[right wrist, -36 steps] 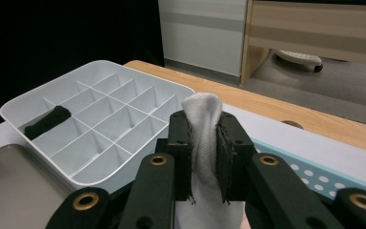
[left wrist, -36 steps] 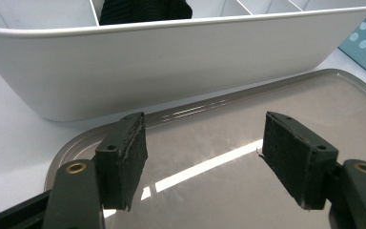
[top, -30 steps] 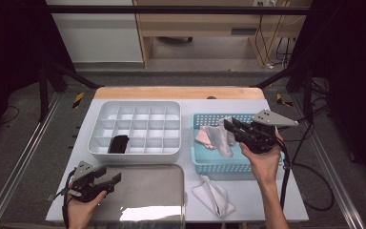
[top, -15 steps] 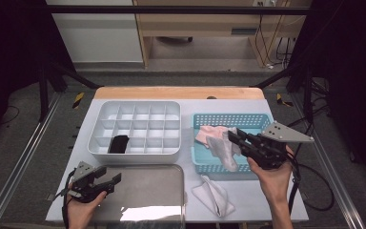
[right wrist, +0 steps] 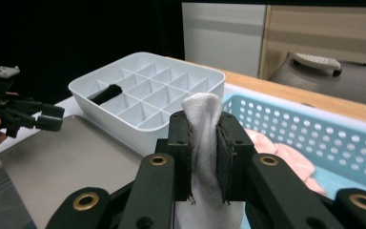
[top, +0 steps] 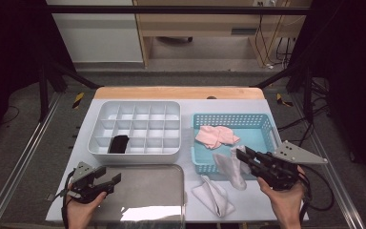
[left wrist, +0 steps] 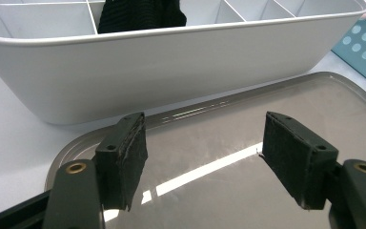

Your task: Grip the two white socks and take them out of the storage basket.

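High view: right gripper (top: 240, 153) is clamped on a white sock (top: 231, 169), lifted at the front edge of the blue basket (top: 262, 121). Left gripper (top: 112, 180) hangs released over the metal tray (top: 162, 191). One black sock (top: 119, 143) sits in the white divider box (top: 138, 107); another white sock (top: 212, 193) lies on the table; pink ones (top: 214, 136) remain in the basket. Sorting looks barely begun.
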A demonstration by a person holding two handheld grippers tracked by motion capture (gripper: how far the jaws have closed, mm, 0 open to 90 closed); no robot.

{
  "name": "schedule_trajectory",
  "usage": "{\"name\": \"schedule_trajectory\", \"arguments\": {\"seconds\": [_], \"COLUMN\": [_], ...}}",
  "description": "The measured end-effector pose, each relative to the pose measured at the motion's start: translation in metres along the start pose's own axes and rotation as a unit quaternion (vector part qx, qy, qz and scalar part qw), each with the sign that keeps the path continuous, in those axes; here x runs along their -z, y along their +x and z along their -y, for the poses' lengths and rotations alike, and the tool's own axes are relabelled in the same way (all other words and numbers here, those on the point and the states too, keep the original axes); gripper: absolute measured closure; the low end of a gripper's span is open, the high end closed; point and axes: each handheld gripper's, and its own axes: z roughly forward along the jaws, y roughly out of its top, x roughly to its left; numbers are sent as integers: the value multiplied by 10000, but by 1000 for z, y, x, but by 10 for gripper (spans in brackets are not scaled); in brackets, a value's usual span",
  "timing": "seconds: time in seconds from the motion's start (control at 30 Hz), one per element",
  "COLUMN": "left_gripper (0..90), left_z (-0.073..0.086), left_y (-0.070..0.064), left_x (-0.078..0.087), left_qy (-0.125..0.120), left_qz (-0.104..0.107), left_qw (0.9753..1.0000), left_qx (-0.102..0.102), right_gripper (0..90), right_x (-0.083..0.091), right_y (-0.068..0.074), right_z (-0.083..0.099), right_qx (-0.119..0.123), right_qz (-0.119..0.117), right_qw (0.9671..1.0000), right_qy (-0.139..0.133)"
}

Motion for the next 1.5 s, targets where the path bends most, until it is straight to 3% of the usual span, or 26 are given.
{"name": "schedule_trajectory", "arguments": {"seconds": [0.37,0.7,0.77,0.97,1.37,1.5], "left_gripper": [306,309,315,340,347,347], "left_z": [0,0,0,0,1,1], "left_y": [-2,-3,-4,-6,-10,-10], "left_x": [0,0,-1,-1,-5,-5], "left_qy": [-6,-11,0,-19,90,79], "left_qz": [2,7,4,-13,-45,8], "left_qw": [10000,10000,10000,10000,9998,9999], "left_qx": [-11,-12,-12,-30,-149,-148], "right_gripper": [779,777,774,769,710,620], "right_x": [9,11,9,-2,-15,-14], "right_y": [-9,-21,-25,-35,-55,-54], "right_z": [38,79,88,105,135,133], "right_qx": [-236,-573,-691,-745,-947,-831], "right_qz": [141,370,449,737,1341,1456], "right_qw": [9989,9950,9932,9881,9728,9738], "right_qy": [380,736,827,1123,1636,1536]}}
